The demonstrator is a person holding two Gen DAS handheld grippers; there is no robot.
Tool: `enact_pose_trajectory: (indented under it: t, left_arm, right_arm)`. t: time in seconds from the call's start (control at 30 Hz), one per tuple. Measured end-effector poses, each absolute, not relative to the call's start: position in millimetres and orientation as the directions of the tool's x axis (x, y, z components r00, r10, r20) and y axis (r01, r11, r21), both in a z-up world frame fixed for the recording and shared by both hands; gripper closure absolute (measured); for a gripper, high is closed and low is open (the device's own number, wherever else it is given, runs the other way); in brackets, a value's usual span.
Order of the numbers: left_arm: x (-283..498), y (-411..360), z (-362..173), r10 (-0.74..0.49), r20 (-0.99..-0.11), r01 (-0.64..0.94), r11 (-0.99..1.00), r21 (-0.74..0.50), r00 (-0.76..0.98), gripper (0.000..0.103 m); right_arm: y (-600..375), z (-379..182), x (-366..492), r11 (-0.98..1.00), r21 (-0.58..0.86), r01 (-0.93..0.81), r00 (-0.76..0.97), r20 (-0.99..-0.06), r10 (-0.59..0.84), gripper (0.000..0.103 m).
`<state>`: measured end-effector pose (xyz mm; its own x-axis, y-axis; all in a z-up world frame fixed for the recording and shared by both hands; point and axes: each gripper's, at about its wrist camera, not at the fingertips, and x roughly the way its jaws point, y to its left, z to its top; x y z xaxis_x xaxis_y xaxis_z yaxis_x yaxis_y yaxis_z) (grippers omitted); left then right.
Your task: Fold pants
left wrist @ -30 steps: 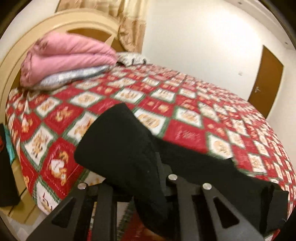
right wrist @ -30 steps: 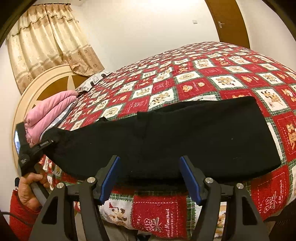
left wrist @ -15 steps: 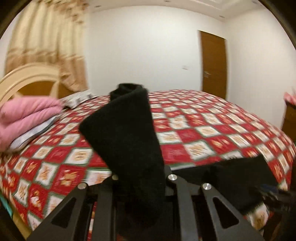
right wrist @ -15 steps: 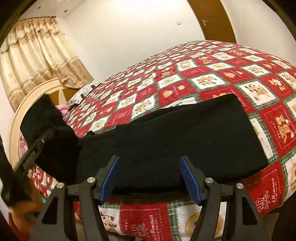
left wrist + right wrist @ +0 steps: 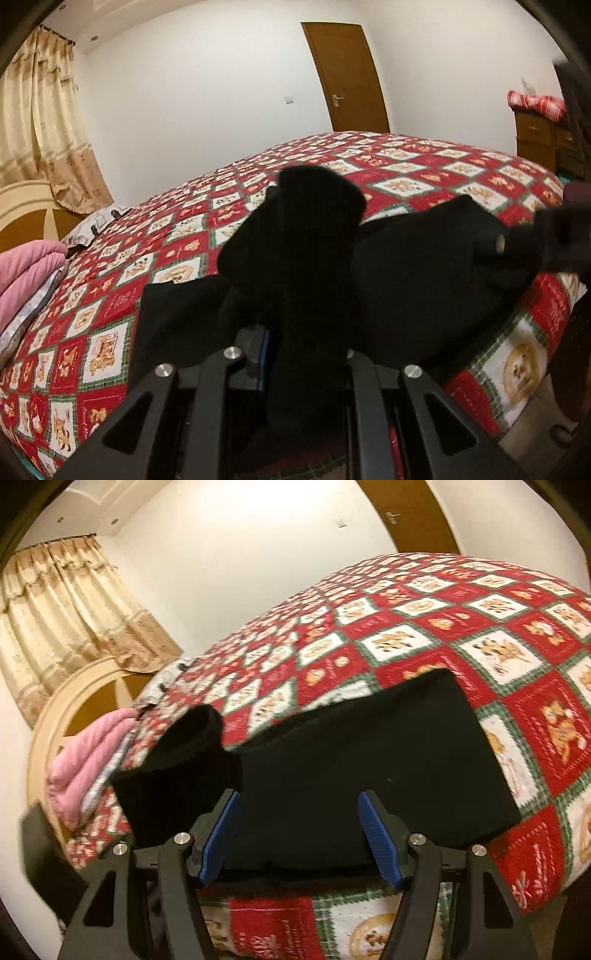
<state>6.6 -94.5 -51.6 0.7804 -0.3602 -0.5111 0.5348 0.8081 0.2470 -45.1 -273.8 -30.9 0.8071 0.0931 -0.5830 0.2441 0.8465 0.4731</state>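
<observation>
A: How do your pants [image 5: 369, 760] look?

B: Plain black, lying lengthwise along the near edge of the bed [image 5: 498, 635], on the red, white and green patchwork bedspread [image 5: 177, 236]. One end lies flat and smooth on your right; the other end is lifted off the bed and doubled over toward the middle.

A: And your left gripper [image 5: 306, 354]?

B: It is clamped on that raised end. The cloth rises thick between the fingers and hides the pads almost wholly, so you see only a sliver of blue on the left one.

A: Your right gripper [image 5: 299, 830]?

B: Its jaws stand wide apart with nothing between the blue pads [image 5: 380, 842]. It sits just at the near hem of the flat part; I cannot tell whether it touches the cloth.

A: What does one view give you that the other lacks?

B: The left wrist view shows a wooden dresser [image 5: 535, 136] with a red bundle on top. The right wrist view shows the flat end's square corner and more of the folded pink blanket [image 5: 92, 753] by the headboard [image 5: 74, 701].
</observation>
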Motion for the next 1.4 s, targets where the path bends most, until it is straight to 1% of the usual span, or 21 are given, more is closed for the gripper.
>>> enact_pose_trajectory:
  t: [0.13,0.2,0.23,0.3,0.4,0.5,0.6,0.7,0.9,0.97,1.0,1.03,1.1,1.17,1.23,1.4]
  left_arm:
    - [1,-101,-60,-0.347,-0.504,0.534,0.793,0.292,0.791,0.086]
    - [-1,-104,-63,-0.341,-0.503,0.533,0.787,0.310,0.794,0.086]
    - [-3,-105,-65,-0.335,-0.501,0.531,0.783,0.323,0.798,0.086]
    - [-6,-107,-66,-0.325,-0.499,0.528,0.777,0.344,0.803,0.085]
    - [-12,-112,-69,-0.305,-0.493,0.524,0.753,0.399,0.815,0.084]
    - [-24,-111,-69,-0.318,-0.480,0.541,0.711,0.449,0.817,0.081]
    - [-34,-103,-72,-0.345,-0.476,0.569,0.664,0.485,0.809,0.076]
    - [-39,-99,-73,-0.375,-0.489,0.601,0.642,0.475,0.787,0.072]
    - [-49,-107,-71,-0.390,-0.476,0.608,0.608,0.510,0.789,0.071]
    - [-49,-104,-69,-0.410,-0.462,0.615,0.590,0.523,0.786,0.064]
    - [-53,-104,-69,-0.421,-0.452,0.617,0.577,0.535,0.786,0.051]
    - [-58,-103,-69,-0.438,-0.441,0.621,0.553,0.555,0.783,0.031]
    - [-68,-102,-69,-0.472,-0.435,0.640,0.508,0.576,0.767,0.016]
    - [-83,-102,-68,-0.514,-0.442,0.671,0.458,0.583,0.735,0.016]
    - [-90,-105,-67,-0.526,-0.438,0.676,0.454,0.581,0.729,0.016]
    - [-73,-125,-69,-0.487,-0.437,0.649,0.470,0.598,0.756,0.016]
  right_arm:
    - [-287,-19,-34,0.784,0.604,0.143,0.834,-0.500,0.233,0.035]
    - [-297,-14,-19,0.730,0.676,0.098,0.836,-0.454,0.308,0.022]
    - [-299,-12,-12,0.723,0.685,0.088,0.832,-0.450,0.324,0.020]
    - [-301,-13,8,0.715,0.695,0.076,0.803,-0.468,0.370,0.020]
    - [-301,-28,38,0.656,0.750,0.085,0.741,-0.488,0.462,0.020]
    - [-295,-39,46,0.641,0.762,0.095,0.699,-0.509,0.502,0.020]
    - [-292,-47,47,0.640,0.763,0.089,0.684,-0.514,0.518,0.020]
    - [-295,-55,47,0.616,0.782,0.100,0.682,-0.505,0.530,0.020]
    - [-294,-57,48,0.609,0.788,0.092,0.671,-0.501,0.547,0.020]
    - [-292,-57,46,0.610,0.788,0.086,0.665,-0.501,0.553,0.020]
    - [-291,-58,45,0.613,0.786,0.081,0.663,-0.501,0.556,0.020]
    - [-290,-57,44,0.621,0.780,0.072,0.660,-0.504,0.557,0.020]
    - [-288,-58,43,0.636,0.769,0.061,0.652,-0.513,0.559,0.020]
    - [-285,-59,43,0.653,0.756,0.049,0.647,-0.522,0.556,0.020]
    - [-284,-60,43,0.660,0.750,0.041,0.650,-0.522,0.553,0.020]
    - [-282,-58,45,0.667,0.745,0.032,0.645,-0.525,0.556,0.020]
